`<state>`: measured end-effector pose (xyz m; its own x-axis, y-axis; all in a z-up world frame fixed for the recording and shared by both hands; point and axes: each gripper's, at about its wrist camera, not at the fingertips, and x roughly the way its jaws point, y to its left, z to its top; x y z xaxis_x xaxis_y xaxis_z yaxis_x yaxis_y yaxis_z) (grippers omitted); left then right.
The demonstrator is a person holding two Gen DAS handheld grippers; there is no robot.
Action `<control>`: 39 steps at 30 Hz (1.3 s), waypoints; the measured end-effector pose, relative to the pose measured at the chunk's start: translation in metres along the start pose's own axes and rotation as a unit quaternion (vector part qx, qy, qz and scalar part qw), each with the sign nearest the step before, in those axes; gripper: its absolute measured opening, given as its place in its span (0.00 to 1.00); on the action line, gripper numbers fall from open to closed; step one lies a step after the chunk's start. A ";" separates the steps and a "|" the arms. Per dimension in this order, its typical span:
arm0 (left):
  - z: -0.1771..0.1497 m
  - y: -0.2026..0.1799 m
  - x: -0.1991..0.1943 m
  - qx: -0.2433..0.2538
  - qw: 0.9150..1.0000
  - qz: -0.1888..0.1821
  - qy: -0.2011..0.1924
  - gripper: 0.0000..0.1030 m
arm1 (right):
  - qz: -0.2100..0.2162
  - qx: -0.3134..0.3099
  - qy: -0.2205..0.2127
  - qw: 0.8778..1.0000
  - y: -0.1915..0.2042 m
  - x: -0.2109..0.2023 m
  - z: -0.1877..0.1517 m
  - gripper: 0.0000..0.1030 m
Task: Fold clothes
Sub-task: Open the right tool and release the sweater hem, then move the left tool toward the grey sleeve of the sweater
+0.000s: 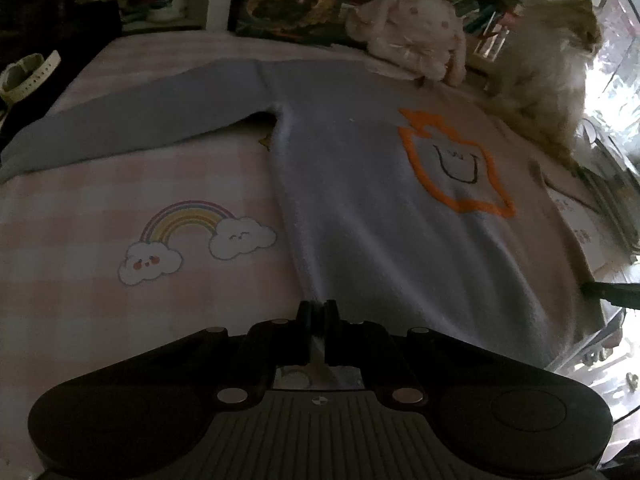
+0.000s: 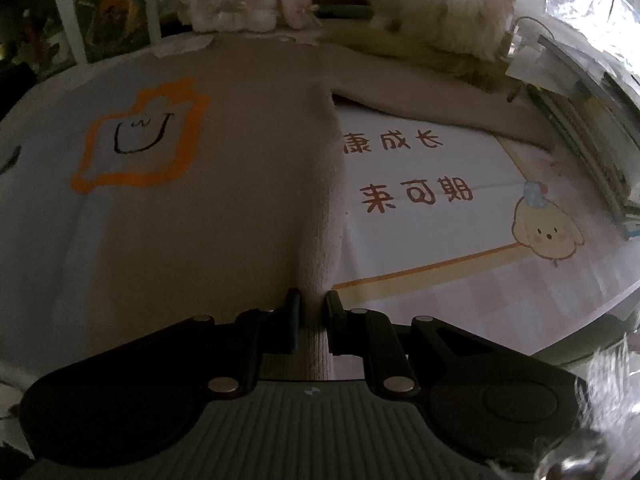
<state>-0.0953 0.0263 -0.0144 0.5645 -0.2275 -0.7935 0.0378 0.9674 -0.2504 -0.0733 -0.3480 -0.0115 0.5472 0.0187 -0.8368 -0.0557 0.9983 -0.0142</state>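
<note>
While each tool pinches a hem corner, left tool (image 1: 318,316) and right tool (image 2: 313,306) both closed on cloth, the sweater (image 1: 380,200) lies flat on the bench (image 1: 80,208), its long axis running straight ahead toward the collar.

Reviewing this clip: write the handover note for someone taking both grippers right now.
Left gripper: shut on the hem corner of the two-tone blue and beige knit sweater with an orange outline print.
Right gripper: shut on the sweater's other hem corner, beige side.
Sweater lies flat on the pink checked cloth, both sleeves spread out.
Done: laid out, hem gripped. Left: every fold.
Note: a fluffy cat sits on the far right sleeve.
</note>
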 end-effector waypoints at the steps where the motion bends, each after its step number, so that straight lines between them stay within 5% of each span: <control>1: 0.000 -0.001 0.000 0.003 1.000 0.001 0.001 0.04 | 0.001 -0.002 0.002 1.000 -0.001 0.000 0.000 0.11; 9: -0.003 -0.016 -0.003 0.015 0.999 0.031 -0.014 0.07 | 0.021 -0.015 0.010 1.000 -0.008 0.002 0.003 0.12; 13: -0.003 -0.025 -0.010 0.001 0.998 0.053 -0.034 0.14 | 0.037 -0.024 0.009 0.999 -0.013 0.000 0.006 0.20; 16: 0.002 -0.031 -0.013 -0.020 0.996 0.074 -0.053 0.34 | 0.048 -0.025 -0.010 0.999 -0.017 -0.005 0.007 0.47; 18: 0.003 -0.036 -0.017 -0.036 0.992 0.094 -0.074 0.67 | 0.053 -0.025 -0.023 0.998 -0.018 -0.007 0.010 0.61; 20: 0.000 -0.043 -0.021 -0.047 0.987 0.113 -0.104 0.80 | 0.053 -0.034 -0.038 0.997 -0.019 -0.009 0.013 0.75; 25: -0.004 -0.056 -0.021 -0.041 0.986 0.128 -0.102 0.83 | 0.027 -0.059 -0.078 0.995 -0.021 -0.010 0.018 0.94; 39: -0.009 -0.066 -0.038 -0.065 0.978 0.178 -0.087 0.90 | 0.053 -0.062 -0.097 0.992 -0.012 -0.004 -0.011 0.99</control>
<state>-0.1266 -0.0301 0.0279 0.6552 0.1547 -0.7394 -0.2856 0.9569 -0.0529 -0.0834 -0.3610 -0.0140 0.6822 0.1444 -0.7168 -0.2165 0.9762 -0.0093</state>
